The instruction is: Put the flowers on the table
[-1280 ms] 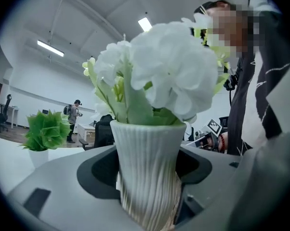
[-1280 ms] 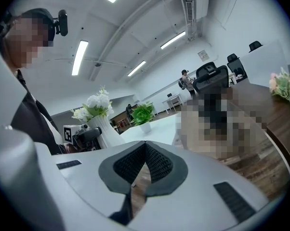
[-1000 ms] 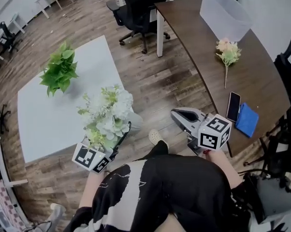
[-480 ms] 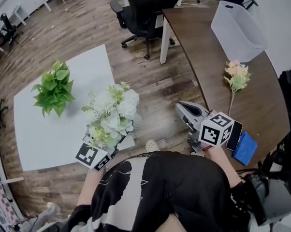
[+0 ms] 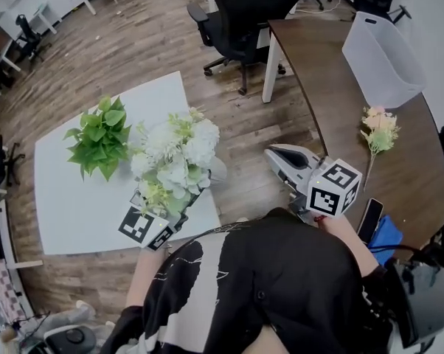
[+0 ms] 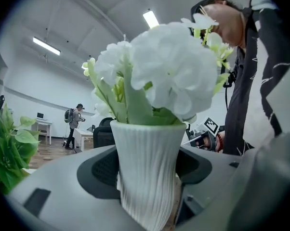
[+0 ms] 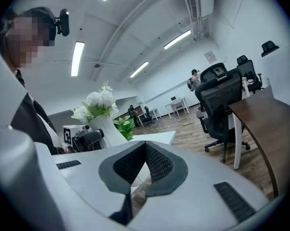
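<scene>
A white ribbed vase (image 6: 147, 170) full of white and pale green flowers (image 5: 174, 161) stands between the jaws of my left gripper (image 6: 147, 177), which is shut on it; both pads press its sides. In the head view the bouquet hides those jaws, and it hangs over the near right edge of the white low table (image 5: 67, 198). My right gripper (image 5: 277, 153) is out in front of the person, between that table and the brown desk, shut with nothing in it. Its pads (image 7: 157, 165) meet at the tip.
A green leafy plant (image 5: 100, 135) stands on the white table. The brown desk (image 5: 340, 102) at the right carries a pink flower stem (image 5: 377, 131), a white bin (image 5: 380, 50), a phone (image 5: 371, 218) and a blue cloth (image 5: 388, 238). A black office chair (image 5: 255, 6) stands behind.
The vase of flowers in my left gripper has come from over the floor to over the white table's near right edge. The right gripper has stayed shut, at about the same place before the person.
</scene>
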Available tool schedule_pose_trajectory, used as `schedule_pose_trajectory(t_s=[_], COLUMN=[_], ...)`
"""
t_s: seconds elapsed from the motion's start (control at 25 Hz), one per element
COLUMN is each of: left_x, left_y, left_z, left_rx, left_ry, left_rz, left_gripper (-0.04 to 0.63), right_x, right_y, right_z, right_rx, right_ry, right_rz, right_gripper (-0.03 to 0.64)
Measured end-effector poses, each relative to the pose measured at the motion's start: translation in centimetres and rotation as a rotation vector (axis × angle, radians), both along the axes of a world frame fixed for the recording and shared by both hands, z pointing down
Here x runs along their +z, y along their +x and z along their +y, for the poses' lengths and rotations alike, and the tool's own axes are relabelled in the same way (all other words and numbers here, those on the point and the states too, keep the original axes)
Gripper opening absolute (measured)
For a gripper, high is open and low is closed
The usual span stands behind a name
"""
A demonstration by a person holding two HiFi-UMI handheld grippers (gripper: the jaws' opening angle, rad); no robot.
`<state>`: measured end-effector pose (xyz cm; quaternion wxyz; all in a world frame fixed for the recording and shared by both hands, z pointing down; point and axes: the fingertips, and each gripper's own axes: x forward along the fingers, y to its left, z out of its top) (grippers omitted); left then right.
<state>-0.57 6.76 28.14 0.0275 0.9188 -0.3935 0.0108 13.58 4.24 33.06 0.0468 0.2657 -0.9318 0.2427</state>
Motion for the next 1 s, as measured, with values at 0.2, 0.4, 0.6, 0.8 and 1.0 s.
schedule_pose_trajectory(t_s=[0.2,0.4,0.6,0.8,1.0], left_x=[-0.3,-1.3,-3.0,-3.4,-2.6], left_y=[-0.6,-3.3,-6.6,-8.7,-10.2], left_z=[-0.2,-1.5,-3.5,-6.3,-11.4], left_rx=[-0.042,-0.140,-0.247,-0.340,-0.393], left_ry=[0.008,0.033,0.059,0.062,0.020], left_rz=[-0.041,-0.026,-0.043,-0.074,-0.019], left_gripper=[0.336,0.336,0.336,0.336,0.336], right_x=[0.2,0.3,0.0,-0.1,1.5], right_y=[-3.5,-7.8,-12.5,-17.3,-20.5], right_z=[-0.1,-2.0,-4.3,-7.4,-12.0], right_rx=[-0.145,-0.239,-0.346,-0.471,-0.573], right_ry=[0.030,0.022,0.031,0.042,0.005], right_rz=[0.025,0.019,0.020,-0.012,-0.002], right_gripper=[0.012,0.012,0.012,0.012,0.012])
